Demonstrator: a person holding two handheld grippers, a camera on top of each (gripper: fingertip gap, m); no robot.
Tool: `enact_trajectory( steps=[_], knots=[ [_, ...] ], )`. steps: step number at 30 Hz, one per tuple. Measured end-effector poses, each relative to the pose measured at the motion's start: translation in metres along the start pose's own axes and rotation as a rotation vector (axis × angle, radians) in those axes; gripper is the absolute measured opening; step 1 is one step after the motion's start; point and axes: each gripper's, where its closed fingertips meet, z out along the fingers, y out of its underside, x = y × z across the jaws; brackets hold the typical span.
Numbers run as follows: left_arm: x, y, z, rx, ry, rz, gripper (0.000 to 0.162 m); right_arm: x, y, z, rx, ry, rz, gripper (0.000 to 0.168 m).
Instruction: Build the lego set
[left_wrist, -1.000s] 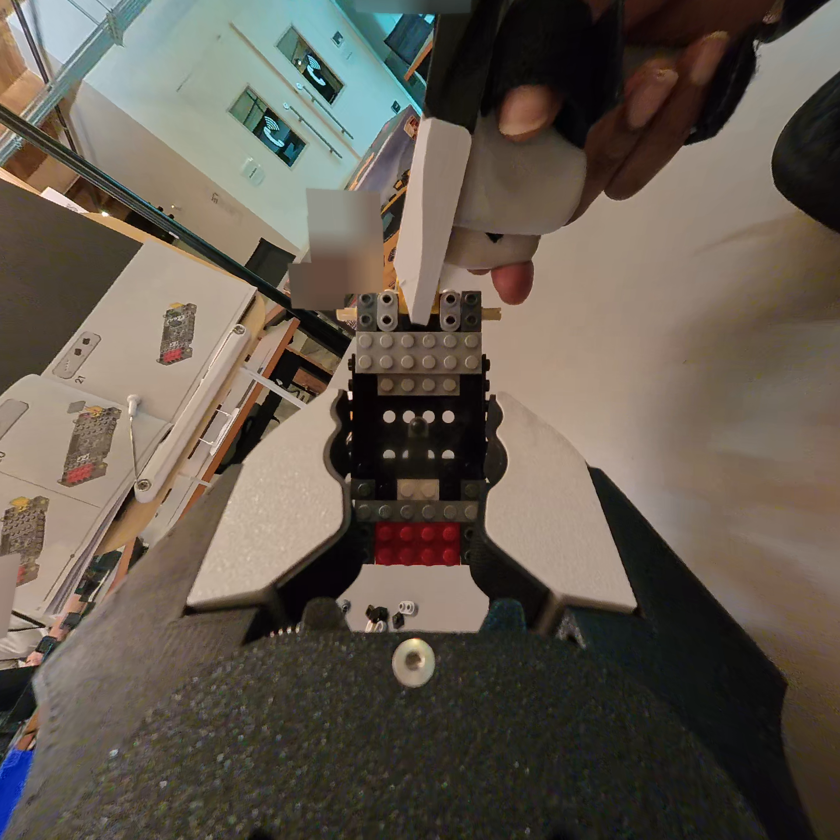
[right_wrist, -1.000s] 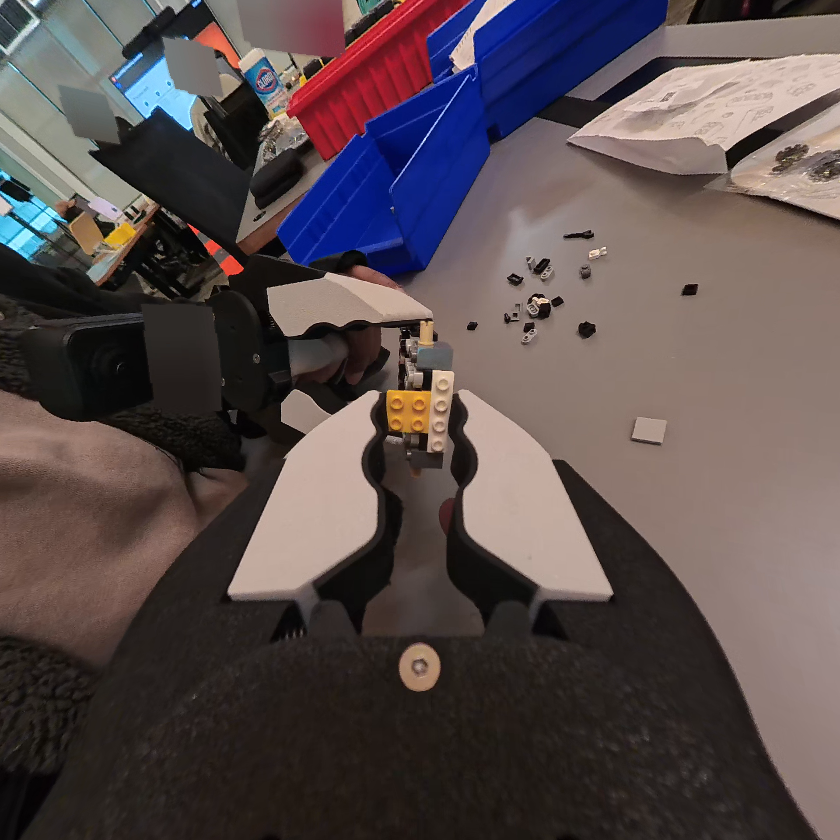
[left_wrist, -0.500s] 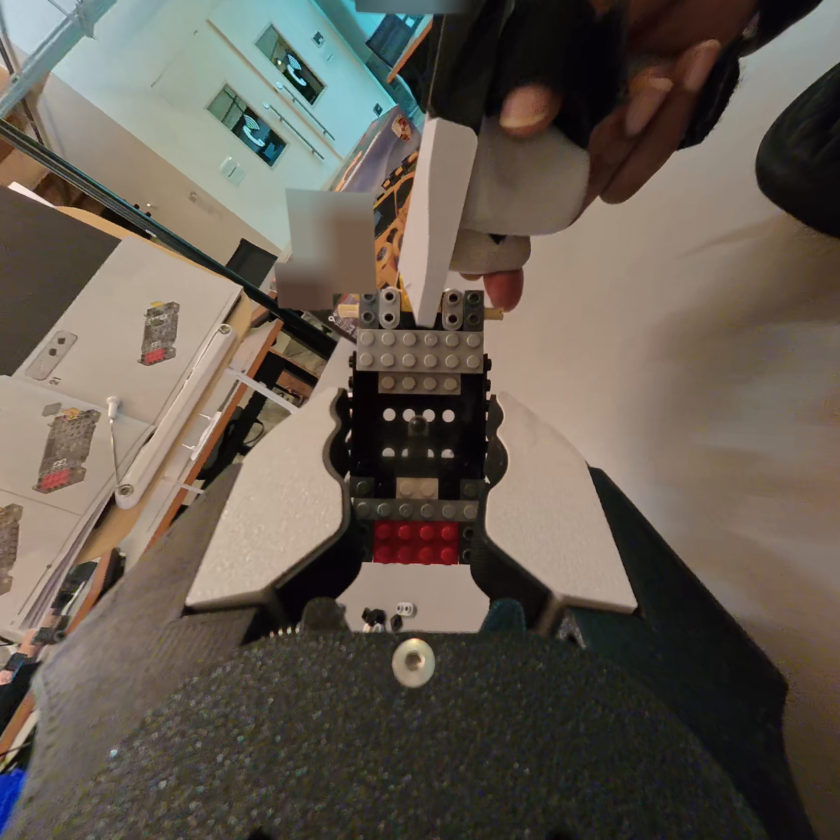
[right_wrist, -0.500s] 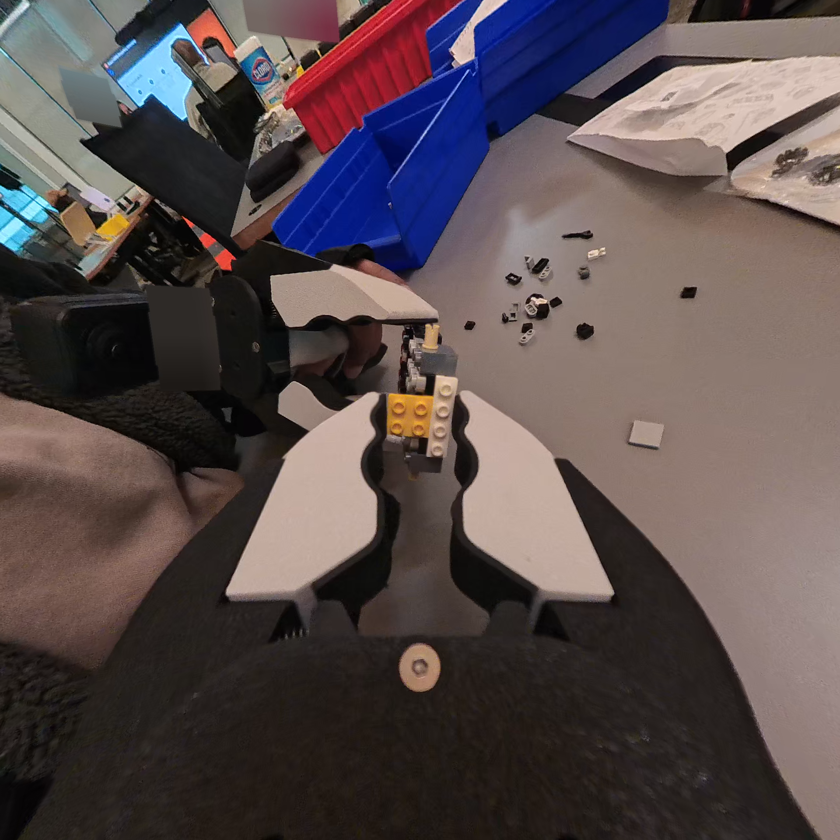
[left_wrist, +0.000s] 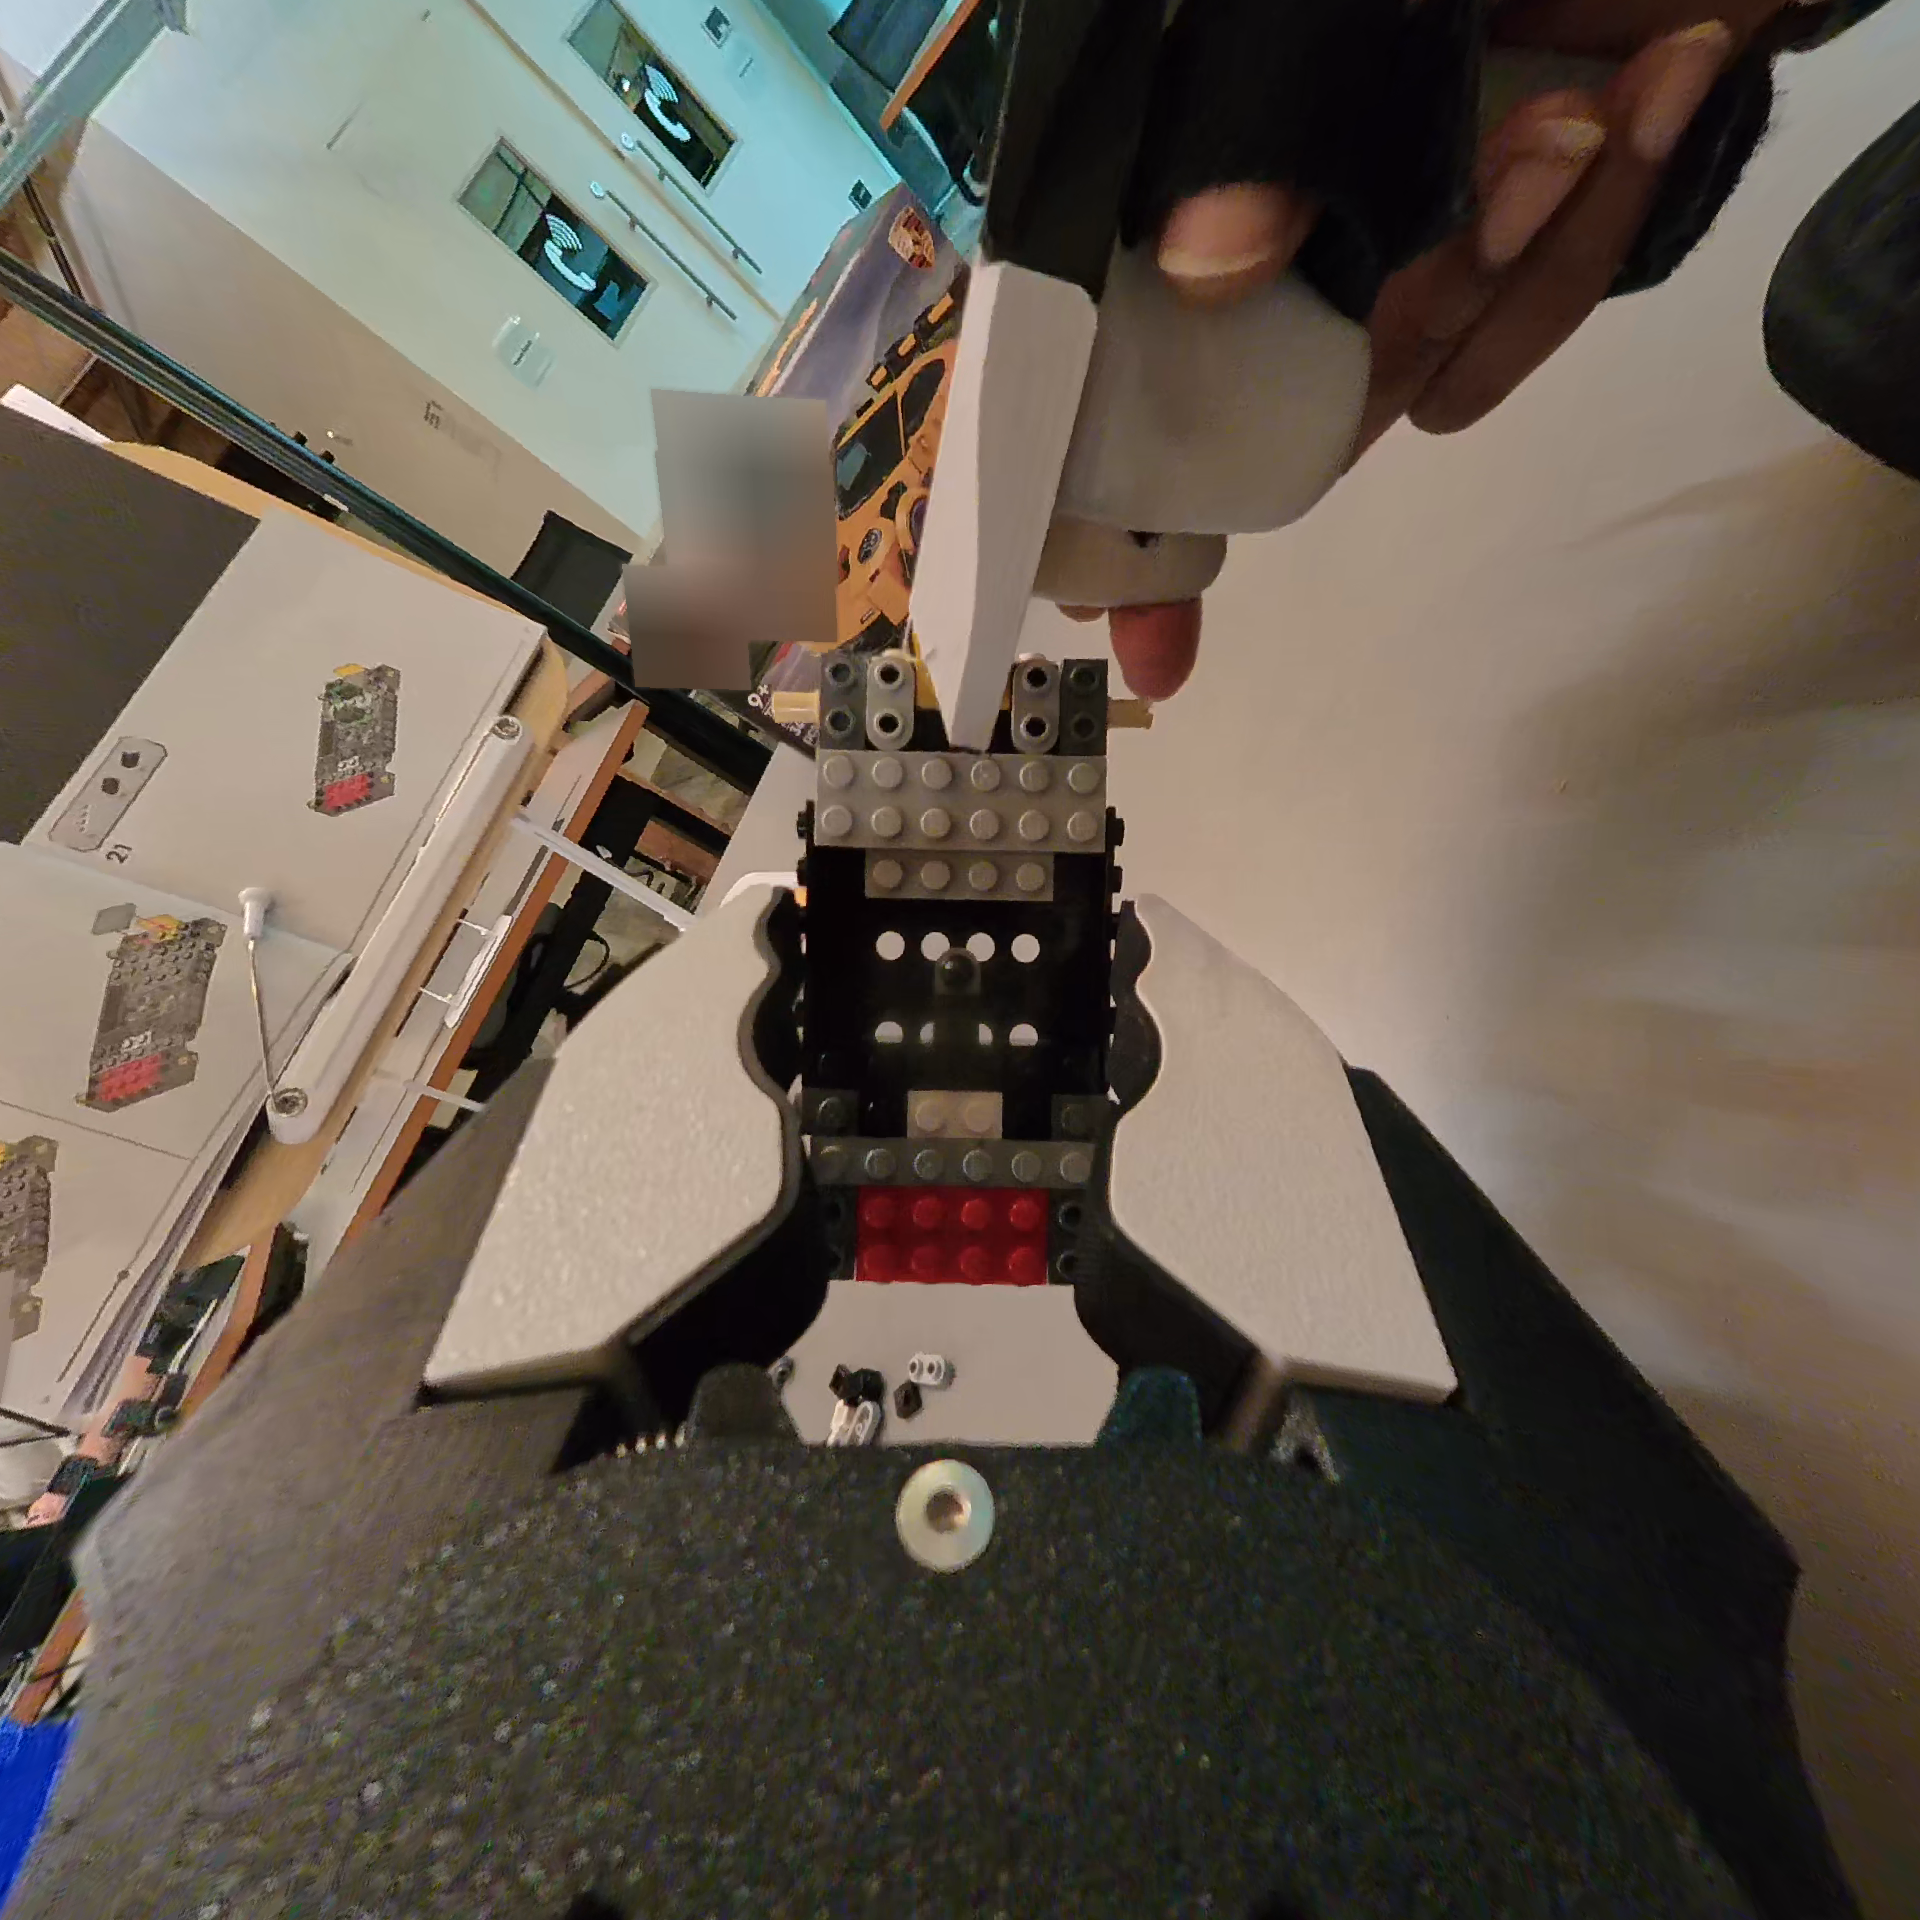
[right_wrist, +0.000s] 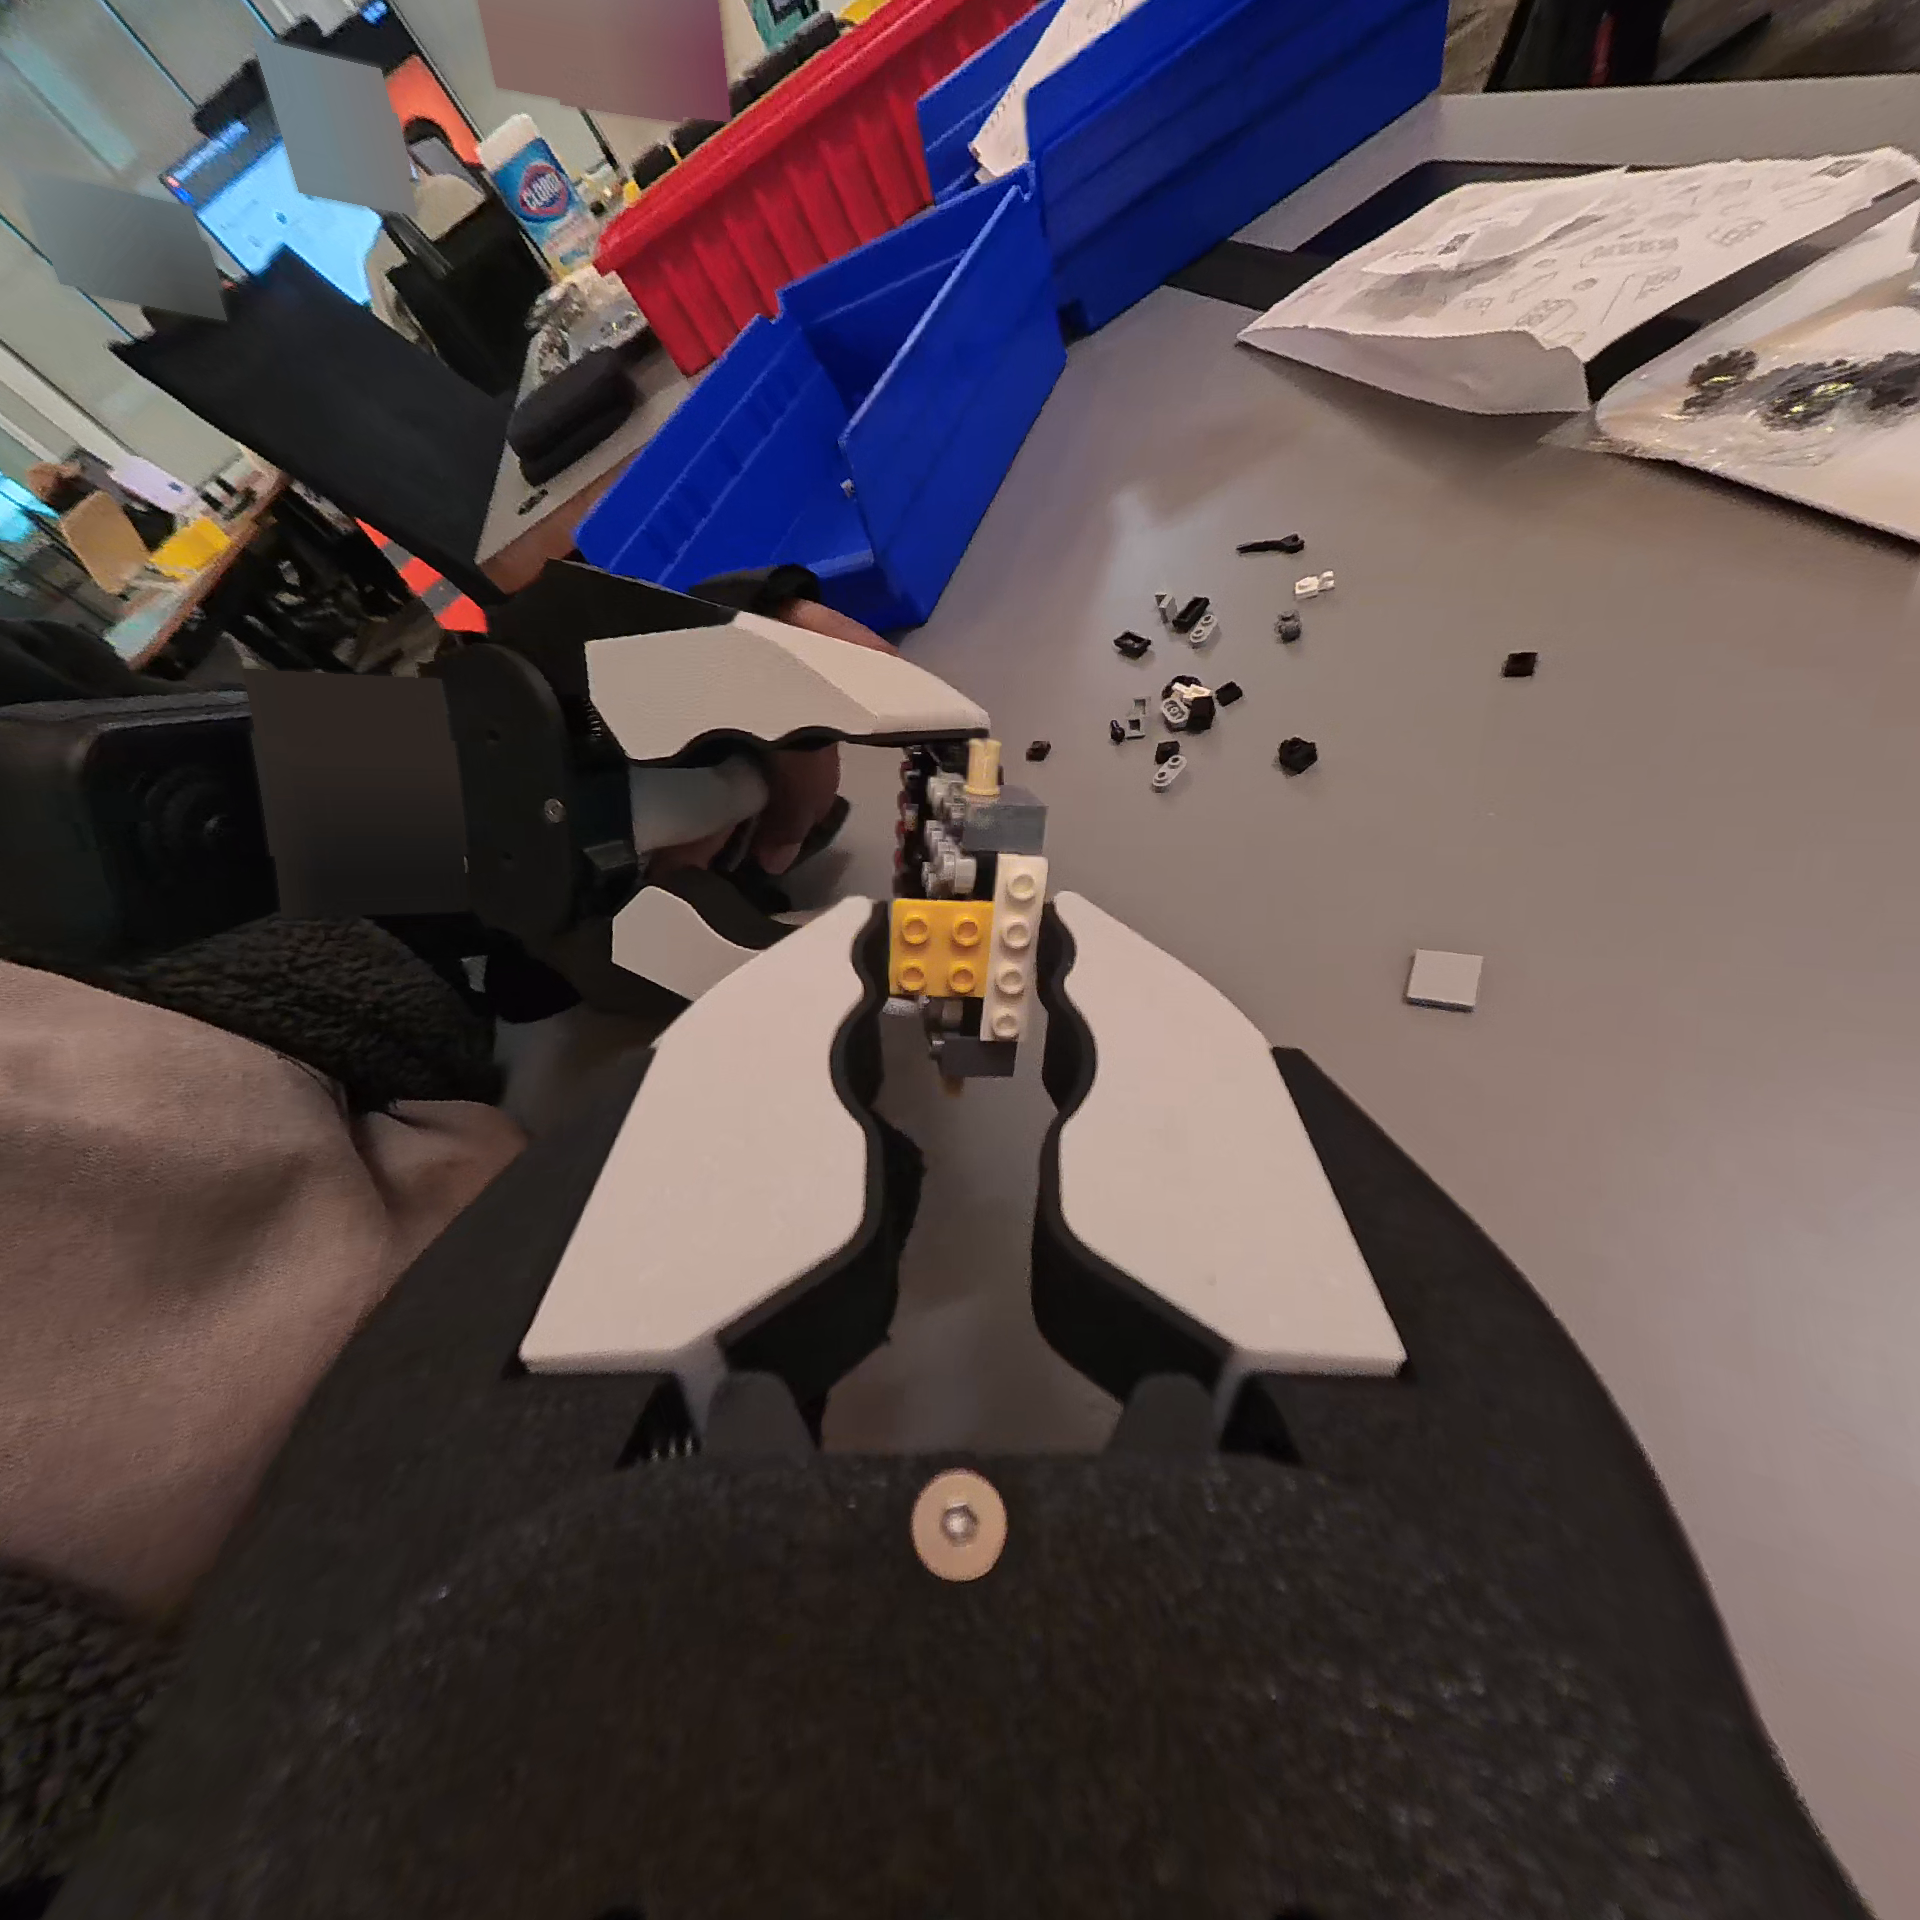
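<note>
A lego assembly (left_wrist: 956, 997), a black chassis with grey plates and a red plate, is held off the grey table (right_wrist: 1558, 1039). My left gripper (left_wrist: 956, 935) is shut on its long sides. In the right wrist view my right gripper (right_wrist: 961, 925) is shut on the assembly's far end (right_wrist: 966, 935), where a yellow brick and a white plate sit. My left gripper (right_wrist: 862, 831) shows there too, at the left. One finger (left_wrist: 987, 468) of the right gripper shows edge-on in the left wrist view; the other is hidden behind the assembly.
Loose small lego pieces (right_wrist: 1184, 707) and a grey square tile (right_wrist: 1444, 979) lie on the table. Blue bins (right_wrist: 935, 416) and a red bin (right_wrist: 790, 197) stand behind. A paper bag (right_wrist: 1538, 270) and a parts bag (right_wrist: 1787, 416) lie far right. An open instruction booklet (left_wrist: 208, 831) is at the left. The grippers are tip to tip, or close to it. From either gripper's tips it is about 15 cm to the grey square tile (right_wrist: 1444, 979).
Both grippers keep their hold on the assembly. The two have shifted only slightly together; the background has drifted a little in both views.
</note>
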Motion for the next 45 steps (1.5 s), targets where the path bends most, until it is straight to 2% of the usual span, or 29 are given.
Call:
enact_trajectory(
  steps=[2,4,16,20,22,23,28,40,42,45],
  knots=[
    [0.000,0.001,0.000,-0.004,-0.002,0.002,0.057,0.001,0.001,0.000,-0.018,0.014,-0.018,0.035],
    [-0.001,0.000,0.000,-0.004,-0.008,0.007,0.057,0.001,-0.001,0.000,-0.010,0.018,-0.023,0.026],
    [-0.002,0.002,0.001,-0.012,-0.019,0.042,0.057,0.002,0.000,0.002,0.020,0.047,-0.036,0.026],
    [-0.005,0.000,0.001,0.011,0.000,-0.002,0.057,-0.001,-0.005,0.000,0.053,0.030,-0.008,0.026],
    [-0.009,0.003,0.001,0.005,-0.015,-0.009,0.057,0.000,-0.003,-0.001,0.029,0.057,-0.036,0.045],
    [-0.011,0.004,0.000,0.009,-0.019,-0.014,0.057,-0.002,-0.002,0.000,0.022,0.059,-0.047,0.046],
    [-0.012,-0.002,-0.002,0.041,-0.030,-0.001,0.057,-0.003,-0.008,0.001,0.060,0.071,-0.068,0.026],
    [-0.022,-0.011,-0.009,0.146,-0.080,0.015,0.058,-0.016,-0.021,-0.001,0.081,0.171,-0.141,0.026],
    [-0.022,-0.012,-0.009,0.143,-0.083,0.025,0.057,-0.019,-0.022,-0.003,0.085,0.168,-0.155,0.033],
    [-0.020,-0.012,-0.009,0.135,-0.077,0.034,0.057,-0.018,-0.021,-0.004,0.095,0.170,-0.151,0.026]
  ],
)
